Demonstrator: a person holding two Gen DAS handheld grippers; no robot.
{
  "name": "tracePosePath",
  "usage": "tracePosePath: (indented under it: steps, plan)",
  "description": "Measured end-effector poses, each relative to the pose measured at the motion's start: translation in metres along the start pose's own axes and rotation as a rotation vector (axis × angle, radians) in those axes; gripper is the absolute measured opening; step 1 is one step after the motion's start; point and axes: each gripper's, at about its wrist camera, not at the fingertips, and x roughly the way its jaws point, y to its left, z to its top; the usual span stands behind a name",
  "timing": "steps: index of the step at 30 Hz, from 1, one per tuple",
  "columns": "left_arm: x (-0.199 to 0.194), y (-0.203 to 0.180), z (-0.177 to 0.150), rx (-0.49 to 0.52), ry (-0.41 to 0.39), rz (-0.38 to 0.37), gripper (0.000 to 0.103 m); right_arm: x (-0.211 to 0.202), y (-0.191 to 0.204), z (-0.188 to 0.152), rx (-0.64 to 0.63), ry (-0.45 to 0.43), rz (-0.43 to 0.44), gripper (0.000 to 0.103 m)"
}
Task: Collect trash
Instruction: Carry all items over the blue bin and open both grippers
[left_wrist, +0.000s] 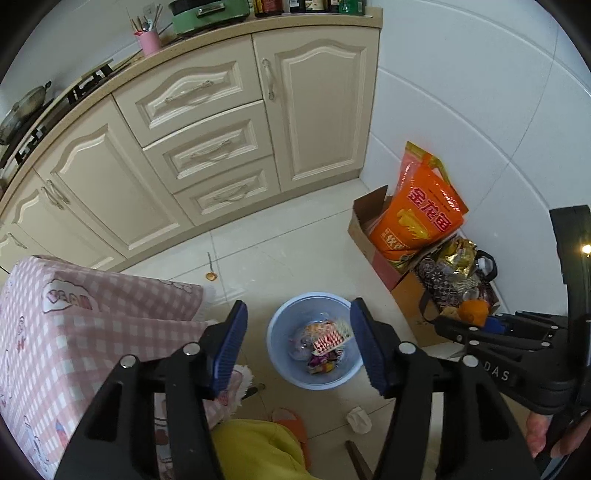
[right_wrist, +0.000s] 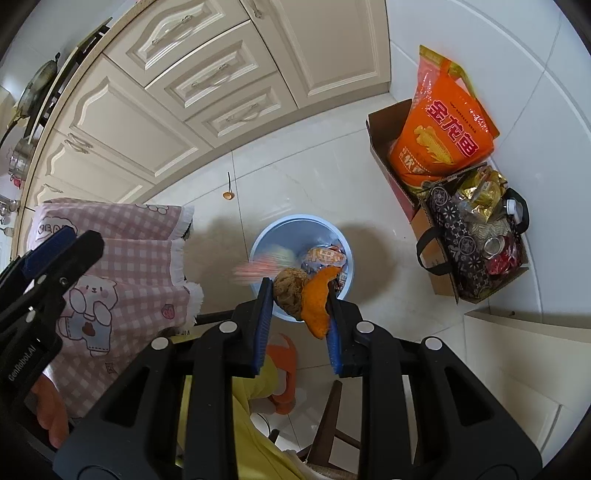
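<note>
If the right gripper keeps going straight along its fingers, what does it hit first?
Most likely the blue bin on the floor. The right gripper, holding orange peel, points at its near rim; nothing appears between them, though depth is unclear.

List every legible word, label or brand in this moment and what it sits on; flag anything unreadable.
"金龙鱼": large red characters on the orange plastic sack standing in the open cardboard box.
"GenRobot.AI": white print on the black left gripper, right wrist view.
"DAS": partial white letters on the black right gripper, left wrist view.
Smaller print on the sack, the pink checked tablecloth bubble text, and the wrappers in the blue plastic bin: too blurred to read.
</note>
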Motion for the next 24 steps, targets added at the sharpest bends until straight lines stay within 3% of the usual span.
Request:
tracePosePath:
  steps: [15,24]
  plan:
    - [-0.032,0.059,-0.019,-0.072,-0.053,0.067,0.058,0.031,0.075,0.011,-0.151,0.068,0.033,0.026]
    - [-0.028,0.082,-0.024,-0.12,-0.043,0.067,0.058,0.045,0.092,0.016,-0.169,0.097,0.012,0.028]
